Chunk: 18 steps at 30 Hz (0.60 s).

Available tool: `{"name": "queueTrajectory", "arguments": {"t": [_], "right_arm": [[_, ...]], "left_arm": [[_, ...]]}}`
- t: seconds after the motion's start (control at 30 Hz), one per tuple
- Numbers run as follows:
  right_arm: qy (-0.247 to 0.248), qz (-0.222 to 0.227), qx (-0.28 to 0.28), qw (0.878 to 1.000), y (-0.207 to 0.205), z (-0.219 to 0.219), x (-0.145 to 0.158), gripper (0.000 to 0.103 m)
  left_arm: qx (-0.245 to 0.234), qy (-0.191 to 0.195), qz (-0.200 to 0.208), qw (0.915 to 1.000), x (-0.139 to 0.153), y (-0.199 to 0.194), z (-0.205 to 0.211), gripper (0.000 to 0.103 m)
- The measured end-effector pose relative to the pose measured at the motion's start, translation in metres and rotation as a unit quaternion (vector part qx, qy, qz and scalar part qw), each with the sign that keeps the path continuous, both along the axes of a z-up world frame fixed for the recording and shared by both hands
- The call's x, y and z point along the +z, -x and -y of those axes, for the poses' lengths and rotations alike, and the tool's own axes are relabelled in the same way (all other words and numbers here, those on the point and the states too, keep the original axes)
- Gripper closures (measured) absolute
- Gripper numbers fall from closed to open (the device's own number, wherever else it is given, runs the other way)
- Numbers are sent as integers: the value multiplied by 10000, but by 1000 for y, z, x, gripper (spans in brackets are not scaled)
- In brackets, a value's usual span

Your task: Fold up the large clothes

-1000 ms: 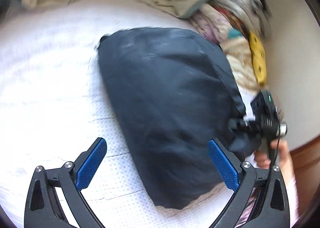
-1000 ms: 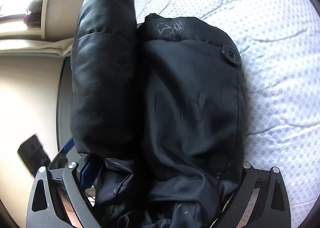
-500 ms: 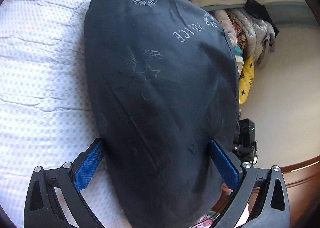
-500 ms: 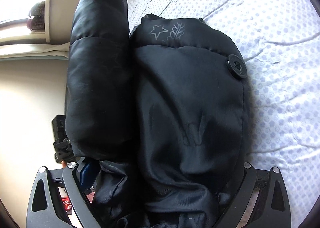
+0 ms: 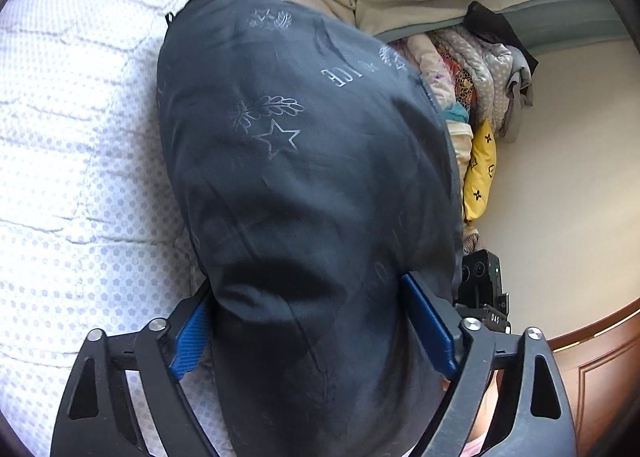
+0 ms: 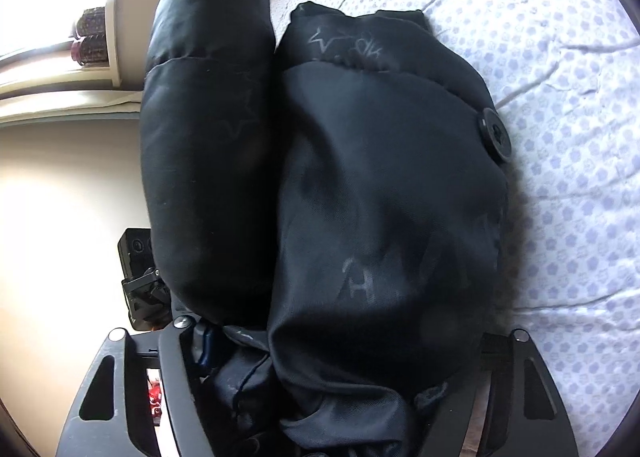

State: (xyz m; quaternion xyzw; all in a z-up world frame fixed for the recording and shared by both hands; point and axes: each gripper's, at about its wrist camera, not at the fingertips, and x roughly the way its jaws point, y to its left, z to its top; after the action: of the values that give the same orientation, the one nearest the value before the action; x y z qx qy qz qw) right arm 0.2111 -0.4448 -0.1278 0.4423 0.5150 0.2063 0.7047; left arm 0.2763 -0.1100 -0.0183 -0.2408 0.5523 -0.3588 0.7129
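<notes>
printed in pale grey on the dark padded jacket (image 5: 304, 185): "police" seen upside down near the far edge, an outlined star, a leafy sprig, and a blurred emblem further up. on the small black device (image 5: 482, 289) beyond the right pad, white letters "das". in the right wrist view, faint grey marks on the jacket (image 6: 380, 217), among them a star outline and something like an "a"; too smeared to read further. one large black button (image 6: 495, 133) at the jacket's right edge.

lying folded on the white bedspread (image 5: 72, 145) with its pale blue dot pattern, bulk stretching away from both cameras, near end bunched between each pair of fingers. left gripper (image 5: 312, 333) closing, both blue pads against the fabric's sides and squeezing it in. right gripper (image 6: 340, 353) closing too, jacket filling the whole gap and spilling over both fingers; only a sliver of blue pad (image 6: 204, 345) visible at the left, right pad hidden under cloth. a rolled sleeve-like part (image 6: 208, 129) lying alongside the main body, touching it.

beside the bed's far edge, against the wall: a stack of folded clothes (image 5: 472, 85), with a yellow patterned piece (image 5: 482, 165) nearest.
</notes>
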Motion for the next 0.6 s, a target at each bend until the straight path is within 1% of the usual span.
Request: {"name": "queueTrajectory", "arguments": {"t": [0.1, 0.2, 0.3, 0.43, 0.6], "right_arm": [[11, 110, -39, 9999, 9, 0, 3, 40], [96, 318, -32, 9994, 14, -3, 17, 44], [161, 479, -11, 9987, 17, -11, 32, 45], [167, 795, 10, 9967, 20, -20, 58, 46], [113, 1364, 176, 9904, 27, -37, 99, 46]], "left_arm": [[-30, -15, 129, 9999, 7, 0, 0, 21], [-43, 11, 253, 9997, 17, 1, -2, 22], [-35, 8, 496, 9988, 32, 5, -12, 23], [15, 67, 843, 9964, 63, 8, -24, 23], [118, 104, 1363, 9905, 112, 17, -56, 23]]}}
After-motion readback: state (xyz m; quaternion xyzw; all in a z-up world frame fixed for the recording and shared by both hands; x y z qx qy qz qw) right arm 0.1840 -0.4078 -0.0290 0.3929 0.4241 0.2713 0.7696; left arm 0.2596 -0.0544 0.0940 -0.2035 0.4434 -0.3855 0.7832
